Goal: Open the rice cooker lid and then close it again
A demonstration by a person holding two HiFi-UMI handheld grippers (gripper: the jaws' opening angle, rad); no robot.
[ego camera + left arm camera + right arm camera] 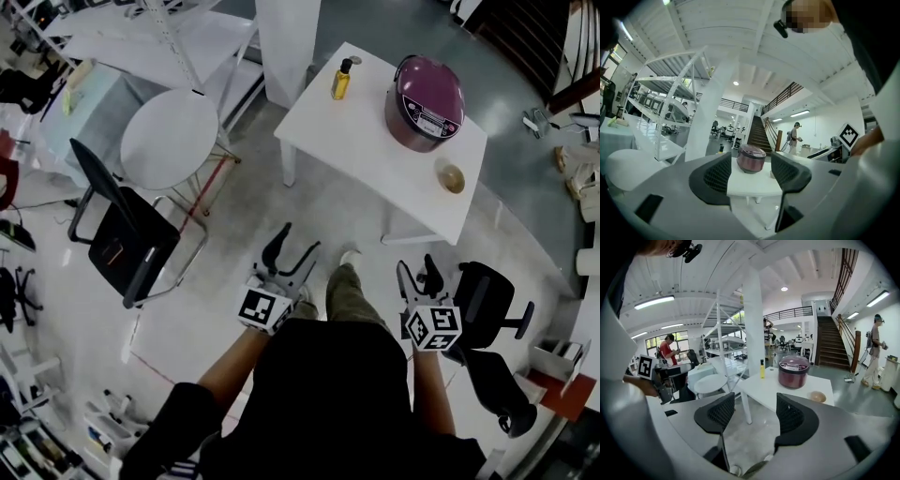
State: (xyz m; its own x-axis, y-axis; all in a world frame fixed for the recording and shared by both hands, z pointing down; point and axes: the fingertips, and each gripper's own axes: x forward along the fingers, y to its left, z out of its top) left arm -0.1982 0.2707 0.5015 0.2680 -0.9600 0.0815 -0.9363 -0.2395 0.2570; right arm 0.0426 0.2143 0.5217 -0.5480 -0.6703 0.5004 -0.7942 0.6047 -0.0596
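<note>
Setting: an open hall with a pale floor [309, 202], seen steeply from above in the head view.

The left tongs [295, 246] were held low in front of the person, jaws spread, with nothing between them. In the left gripper view the same tongs [750, 176] showed only air and the far scene in the gap. The right tongs [417, 274] were held level with them, well apart from them, also spread and holding nothing. The right gripper view [752, 416] confirmed this. One shoe [349, 255] of the person stood on the floor between the two.

Ahead, well apart from both tongs, stood a white surface [375, 150]. On its far right part sat the rice cooker [427, 101], dark purple, upright, its lid [431, 84] down. A yellow bottle [342, 80] with a dark top stood upright near the far left corner. A small bowl [453, 177] lay near the right edge, just in front of the cooker.

To the left of the surface were a white round table [169, 139] and a black chair [122, 234]. A staircase [825, 343] rose in the background.
</note>
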